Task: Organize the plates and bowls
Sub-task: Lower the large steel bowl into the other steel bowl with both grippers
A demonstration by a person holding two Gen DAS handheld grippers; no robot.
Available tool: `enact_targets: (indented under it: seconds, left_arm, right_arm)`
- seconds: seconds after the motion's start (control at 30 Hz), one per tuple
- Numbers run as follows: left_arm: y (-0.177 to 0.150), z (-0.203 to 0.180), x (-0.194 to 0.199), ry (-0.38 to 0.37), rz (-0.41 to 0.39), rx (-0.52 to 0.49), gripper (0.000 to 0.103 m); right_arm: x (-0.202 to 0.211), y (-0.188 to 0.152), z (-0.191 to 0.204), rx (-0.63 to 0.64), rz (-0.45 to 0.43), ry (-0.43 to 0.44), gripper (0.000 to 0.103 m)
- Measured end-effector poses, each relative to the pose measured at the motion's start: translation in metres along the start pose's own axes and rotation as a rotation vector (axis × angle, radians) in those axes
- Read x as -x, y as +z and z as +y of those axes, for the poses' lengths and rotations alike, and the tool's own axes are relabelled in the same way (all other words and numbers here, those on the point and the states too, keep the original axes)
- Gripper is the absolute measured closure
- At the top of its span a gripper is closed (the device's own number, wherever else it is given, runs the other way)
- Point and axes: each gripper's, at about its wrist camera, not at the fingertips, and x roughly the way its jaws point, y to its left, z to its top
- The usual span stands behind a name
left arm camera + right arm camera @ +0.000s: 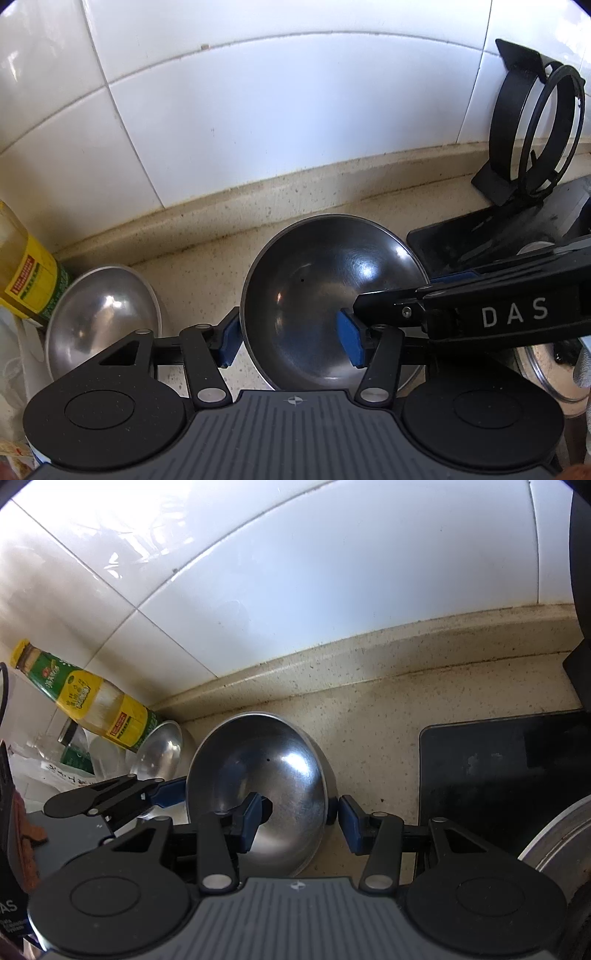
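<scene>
Your left tongs (pixel 290 341) and right tongs (pixel 301 821) both gape wide astride opposite rims of the large tilted steel bowl (pixel 332 295) on the speckled beige counter (pixel 369 716), not visibly clamping it. A smaller steel bowl (pixel 103 317) leans just left, against a yellow-labelled oil bottle (pixel 99 705). Only your left view shows the black wire rack (pixel 532 136); the black mat (pixel 509 775) lies right.

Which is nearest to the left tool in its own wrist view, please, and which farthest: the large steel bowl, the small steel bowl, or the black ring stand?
1. Large steel bowl, between the left tool fingers.
2. Small steel bowl, to the left.
3. Black ring stand, far right by the wall.
</scene>
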Motion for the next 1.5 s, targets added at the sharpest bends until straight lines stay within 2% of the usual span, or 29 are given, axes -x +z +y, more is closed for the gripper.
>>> enact_targets:
  seconds: [0.67, 1.03, 1.5]
  left_arm:
    - [0.003, 0.012, 0.003, -0.041, 0.004, 0.062, 0.039]
    - [0.001, 0.024, -0.005, -0.099, 0.048, 0.136, 0.039]
    - [0.007, 0.026, 0.013, -0.102, 0.006, 0.149, 0.036]
  right_arm:
    - [0.004, 0.0, -0.01, -0.087, 0.005, 0.07, 0.054]
    - [-0.003, -0.005, -0.029, -0.203, 0.035, 0.137, 0.054]
    - [0.007, -0.003, -0.025, -0.218, 0.012, 0.168, 0.054]
